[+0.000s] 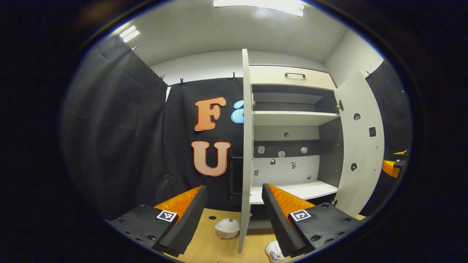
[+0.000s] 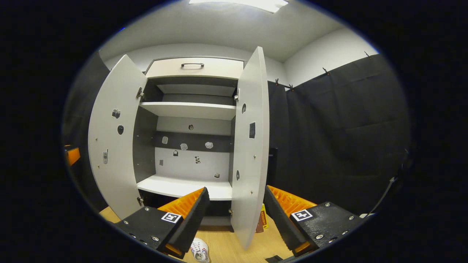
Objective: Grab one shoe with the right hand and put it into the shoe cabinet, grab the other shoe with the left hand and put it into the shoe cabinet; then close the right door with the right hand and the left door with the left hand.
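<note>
Shoe cabinet [image 2: 190, 109]: both doors open, shelves bare. Shoes [image 1: 275, 252] on the wooden floor [image 1: 219, 244] before it. Left gripper [image 1: 234, 215] and right gripper [image 2: 234, 215]: spread wide, holding nothing.

Shoe cabinet [image 2: 186, 146] stands at the back with both doors open. One shoe [image 1: 227, 228] lies on the floor [image 1: 212, 244] before the left door [image 1: 245, 153]; another shoe [image 2: 200, 252] lies before the cabinet.

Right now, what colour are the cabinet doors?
Pale grey-white doors, both open; clearest in the right gripper view.
</note>
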`<state>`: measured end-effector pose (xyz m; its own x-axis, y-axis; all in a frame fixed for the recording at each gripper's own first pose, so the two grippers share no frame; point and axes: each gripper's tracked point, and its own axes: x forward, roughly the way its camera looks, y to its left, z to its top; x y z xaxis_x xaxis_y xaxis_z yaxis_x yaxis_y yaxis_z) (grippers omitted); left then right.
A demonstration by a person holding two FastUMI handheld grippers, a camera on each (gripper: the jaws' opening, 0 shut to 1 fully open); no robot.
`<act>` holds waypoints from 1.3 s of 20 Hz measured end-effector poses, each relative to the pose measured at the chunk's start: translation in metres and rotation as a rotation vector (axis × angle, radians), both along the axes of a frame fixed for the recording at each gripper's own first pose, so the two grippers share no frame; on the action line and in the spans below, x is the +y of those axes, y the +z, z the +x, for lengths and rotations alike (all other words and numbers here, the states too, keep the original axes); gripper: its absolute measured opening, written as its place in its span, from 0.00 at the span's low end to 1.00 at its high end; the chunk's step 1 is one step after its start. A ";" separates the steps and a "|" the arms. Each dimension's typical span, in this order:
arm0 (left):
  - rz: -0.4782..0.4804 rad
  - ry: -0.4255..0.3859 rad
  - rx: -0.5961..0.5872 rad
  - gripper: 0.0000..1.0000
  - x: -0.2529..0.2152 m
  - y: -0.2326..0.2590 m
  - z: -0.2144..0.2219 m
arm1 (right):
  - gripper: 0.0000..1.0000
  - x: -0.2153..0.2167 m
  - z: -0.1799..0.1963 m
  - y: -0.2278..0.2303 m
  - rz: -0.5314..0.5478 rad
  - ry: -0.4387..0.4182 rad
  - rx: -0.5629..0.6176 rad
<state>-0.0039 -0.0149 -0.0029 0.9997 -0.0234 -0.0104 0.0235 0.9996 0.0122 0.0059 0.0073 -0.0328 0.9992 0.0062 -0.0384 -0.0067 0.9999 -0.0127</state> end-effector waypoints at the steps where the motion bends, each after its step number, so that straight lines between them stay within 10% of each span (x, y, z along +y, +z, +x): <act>1: 0.001 0.001 0.001 0.96 -0.001 -0.001 0.000 | 0.93 0.004 0.002 -0.010 0.001 0.009 0.009; 19: 0.046 0.081 0.082 0.96 0.021 -0.033 -0.008 | 0.95 0.082 0.018 -0.303 -0.036 0.195 0.463; 26: 0.080 0.125 0.111 0.98 0.038 -0.044 -0.012 | 0.76 0.100 0.006 -0.413 -0.033 0.241 0.690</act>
